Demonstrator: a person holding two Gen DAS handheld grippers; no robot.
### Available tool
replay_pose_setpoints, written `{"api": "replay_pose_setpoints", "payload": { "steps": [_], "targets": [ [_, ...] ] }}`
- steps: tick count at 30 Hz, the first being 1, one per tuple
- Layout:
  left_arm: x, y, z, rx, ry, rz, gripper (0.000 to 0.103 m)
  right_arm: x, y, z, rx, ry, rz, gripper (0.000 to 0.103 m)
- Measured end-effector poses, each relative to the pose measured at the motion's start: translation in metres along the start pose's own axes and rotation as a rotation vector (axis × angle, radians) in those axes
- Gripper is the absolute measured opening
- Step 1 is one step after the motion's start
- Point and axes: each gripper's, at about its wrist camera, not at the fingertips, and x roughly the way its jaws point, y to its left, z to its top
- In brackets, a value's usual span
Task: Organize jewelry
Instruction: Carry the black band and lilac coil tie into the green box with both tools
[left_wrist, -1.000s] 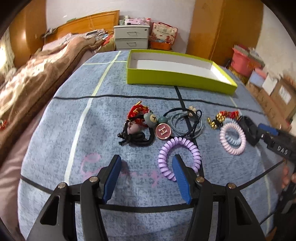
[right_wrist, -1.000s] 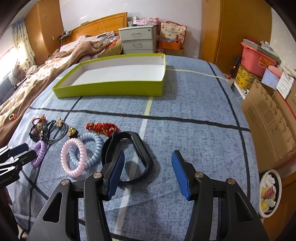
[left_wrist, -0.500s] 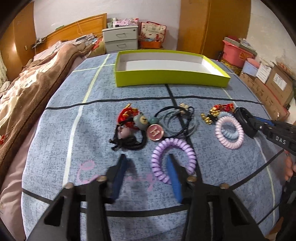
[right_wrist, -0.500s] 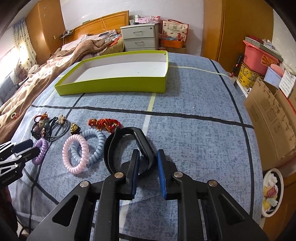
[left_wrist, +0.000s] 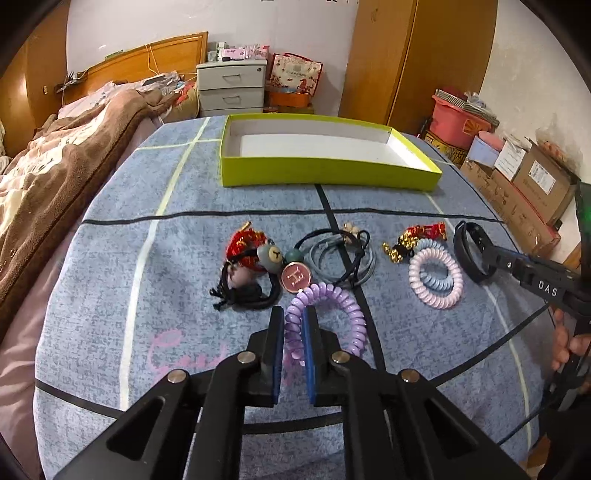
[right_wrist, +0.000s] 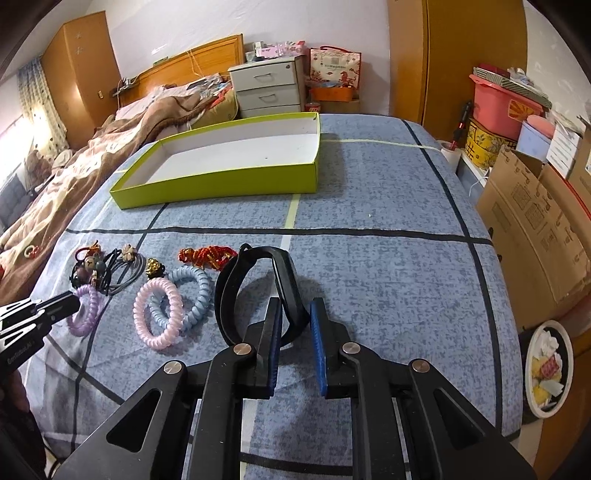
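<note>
Purple coil hair tie (left_wrist: 327, 317) sits between your left gripper (left_wrist: 293, 345)'s fingers in the left wrist view: the two blue pads are drawn close and clamped on the near-left arc of the ring, which still looks to rest on the blue bedspread (left_wrist: 184, 258). The ring lies flat, so it has no real long axis; its open loop extends away from the fingers, toward the green box (left_wrist: 325, 173). That box lies straight ahead, well apart from the tie, its long side running across your view. I judge the next move to be a lift and a forward carry over the cluster of hair ties (left_wrist: 266, 266) lying between ring and box. At the right edge, your right gripper (left_wrist: 493, 258) meets the black band (left_wrist: 471, 254).

In the right wrist view, the black band (right_wrist: 258, 291) is gripped by the right gripper (right_wrist: 295, 332), fingers narrowed onto its near-right side. The band is an elongated loop, its long axis running away from the fingers and slightly left, toward the green box (right_wrist: 221, 184), ahead and to the left. The pink coil (right_wrist: 159, 317) and blue coil (right_wrist: 192, 295) lie just left of the band. Your left gripper (right_wrist: 68, 306) is nearer the box's left end.
</note>
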Motion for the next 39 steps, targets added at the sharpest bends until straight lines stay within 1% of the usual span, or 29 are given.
{"api": "replay_pose_setpoints", "payload": {
  "steps": [12, 15, 17, 19, 20, 21, 22, 23, 24, 26, 28, 32, 33, 34, 36, 39],
  "targets": [
    [-0.014, 0.014, 0.019, -0.056, -0.074, -0.038, 0.010, -0.015, 0.012, 0.013, 0.006, -0.060, 0.026, 0.016],
    [-0.010, 0.015, 0.019, -0.055, -0.061, -0.020, 0.010, -0.016, 0.013, 0.014, 0.009, -0.064, 0.032, 0.016],
    [-0.001, 0.017, 0.015, -0.058, -0.019, -0.035, 0.010, -0.014, 0.014, 0.012, 0.011, -0.059, 0.035, 0.016],
    [0.006, 0.018, 0.009, -0.063, 0.011, -0.009, 0.011, -0.012, 0.014, 0.010, 0.010, -0.051, 0.036, 0.016],
    [0.007, 0.017, 0.007, -0.051, 0.015, 0.001, 0.013, -0.011, 0.014, 0.010, 0.012, -0.049, 0.038, 0.016],
    [0.009, 0.017, 0.006, -0.047, 0.019, 0.006, 0.024, -0.011, 0.014, 0.009, 0.010, -0.046, 0.039, 0.016],
    [0.012, 0.016, 0.005, -0.044, 0.030, 0.013, 0.038, -0.011, 0.015, 0.009, 0.008, -0.044, 0.040, 0.016],
    [0.016, 0.017, 0.006, -0.042, 0.045, 0.022, 0.041, -0.011, 0.015, 0.009, 0.007, -0.045, 0.041, 0.016],
    [0.015, 0.016, 0.005, -0.041, 0.033, 0.032, 0.041, -0.011, 0.015, 0.009, 0.007, -0.047, 0.042, 0.016],
    [0.017, 0.012, 0.006, -0.014, 0.038, 0.071, 0.041, -0.013, 0.016, 0.009, 0.006, -0.050, 0.044, 0.016],
    [0.018, 0.009, 0.005, 0.008, 0.041, 0.089, 0.041, -0.013, 0.017, 0.009, 0.006, -0.053, 0.045, 0.016],
    [0.017, 0.008, 0.004, 0.032, 0.043, 0.093, 0.040, -0.013, 0.019, 0.008, 0.002, -0.051, 0.048, 0.016],
    [0.017, 0.008, 0.004, 0.036, 0.045, 0.092, 0.036, -0.013, 0.019, 0.008, 0.001, -0.051, 0.048, 0.016],
    [0.017, 0.007, 0.004, 0.041, 0.045, 0.090, 0.024, -0.013, 0.020, 0.008, 0.002, -0.050, 0.049, 0.016],
    [0.016, 0.008, 0.005, 0.041, 0.046, 0.086, 0.011, -0.013, 0.020, 0.008, 0.004, -0.050, 0.050, 0.016],
    [0.014, 0.013, 0.004, 0.016, 0.043, 0.062, 0.011, -0.013, 0.020, 0.008, 0.003, -0.049, 0.049, 0.016]
  ]
}}
